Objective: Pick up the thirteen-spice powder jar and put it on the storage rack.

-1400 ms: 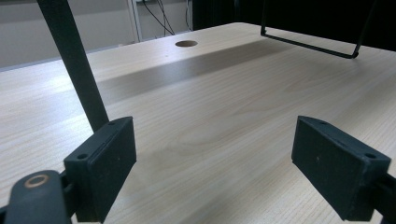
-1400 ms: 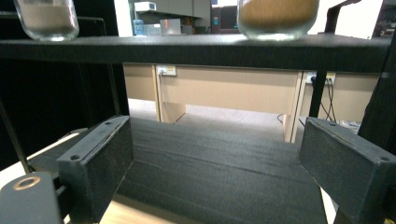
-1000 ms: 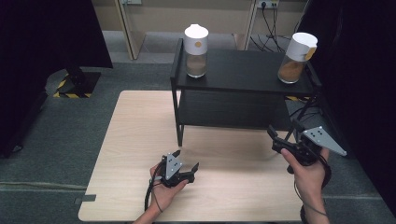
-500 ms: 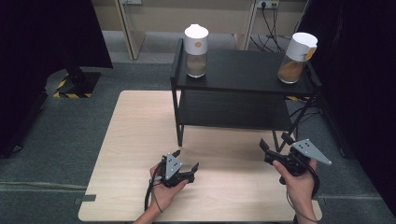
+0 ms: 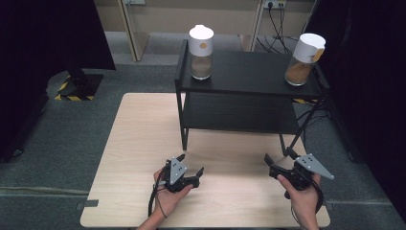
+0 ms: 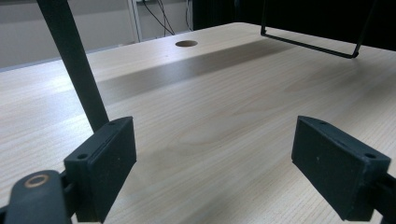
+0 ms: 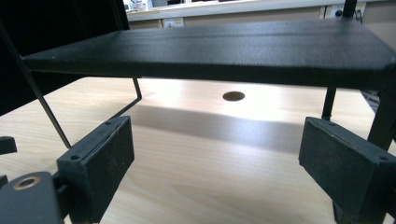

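The right gripper [image 5: 271, 165] has drawn back toward the person and inward since a second ago, when it was close to the black shelf rack's [image 5: 249, 76] right front leg; half a second ago it was already partway back. It now hovers low over the wooden surface [image 5: 139, 139], in front of the rack, jaws spread wide with nothing between them (the right gripper view looks under the lower shelf [image 7: 210, 51] from there). The left gripper [image 5: 190, 167] has stayed where it was, near the front edge of the surface, jaws likewise spread and empty. The two white-lidded jars are unmoved on the top shelf: left jar [image 5: 201, 45] at the left end, right jar [image 5: 304, 60] at the right end.
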Tool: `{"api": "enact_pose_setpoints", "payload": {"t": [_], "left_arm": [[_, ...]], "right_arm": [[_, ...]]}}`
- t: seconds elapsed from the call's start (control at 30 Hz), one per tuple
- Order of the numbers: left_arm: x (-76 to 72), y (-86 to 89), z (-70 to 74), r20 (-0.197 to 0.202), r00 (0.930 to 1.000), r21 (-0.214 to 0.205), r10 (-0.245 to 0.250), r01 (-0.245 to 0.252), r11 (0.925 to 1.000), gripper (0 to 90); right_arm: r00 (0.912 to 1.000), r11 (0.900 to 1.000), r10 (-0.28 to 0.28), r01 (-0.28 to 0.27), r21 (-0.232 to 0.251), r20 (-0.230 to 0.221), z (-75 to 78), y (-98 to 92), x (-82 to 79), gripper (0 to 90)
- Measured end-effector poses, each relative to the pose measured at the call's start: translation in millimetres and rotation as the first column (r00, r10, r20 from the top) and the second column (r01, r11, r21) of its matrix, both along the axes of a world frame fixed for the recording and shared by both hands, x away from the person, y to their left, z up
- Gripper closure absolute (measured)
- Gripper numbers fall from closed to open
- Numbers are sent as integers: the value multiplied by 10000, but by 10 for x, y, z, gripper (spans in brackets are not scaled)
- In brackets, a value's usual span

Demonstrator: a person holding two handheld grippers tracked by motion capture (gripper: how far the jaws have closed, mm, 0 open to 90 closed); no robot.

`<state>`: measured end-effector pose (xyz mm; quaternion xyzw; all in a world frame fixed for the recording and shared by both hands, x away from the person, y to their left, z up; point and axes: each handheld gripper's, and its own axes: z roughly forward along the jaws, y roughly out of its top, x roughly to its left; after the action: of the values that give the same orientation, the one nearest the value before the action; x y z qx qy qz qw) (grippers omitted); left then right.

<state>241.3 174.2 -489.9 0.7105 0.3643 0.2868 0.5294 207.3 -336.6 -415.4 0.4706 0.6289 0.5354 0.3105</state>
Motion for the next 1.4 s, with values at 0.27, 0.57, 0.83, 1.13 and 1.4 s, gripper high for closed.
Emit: {"api": "enact_pose_setpoints", "payload": {"t": [0.27,0.57,0.83,1.13,1.4], "left_arm": [[-2,-2,0,10,10000,9,4,-4,10000,136],[0,-2,1,1,10000,16,3,-3,10000,136],[-1,-2,0,5,10000,6,7,-7,10000,136],[-1,-3,2,3,10000,26,9,-9,10000,136],[-2,-3,2,5,10000,23,9,-9,10000,137]], "right_arm": [[9996,10000,-68,67,-66,-260,-139,-2,-41,107],[9988,9998,-130,123,-152,-470,-260,1,-87,107],[9978,9993,-166,145,-335,-638,-360,11,-119,107],[9968,9988,-270,238,-435,-753,-468,4,-170,107],[9961,9984,-343,305,-477,-812,-549,10,-208,107]]}}
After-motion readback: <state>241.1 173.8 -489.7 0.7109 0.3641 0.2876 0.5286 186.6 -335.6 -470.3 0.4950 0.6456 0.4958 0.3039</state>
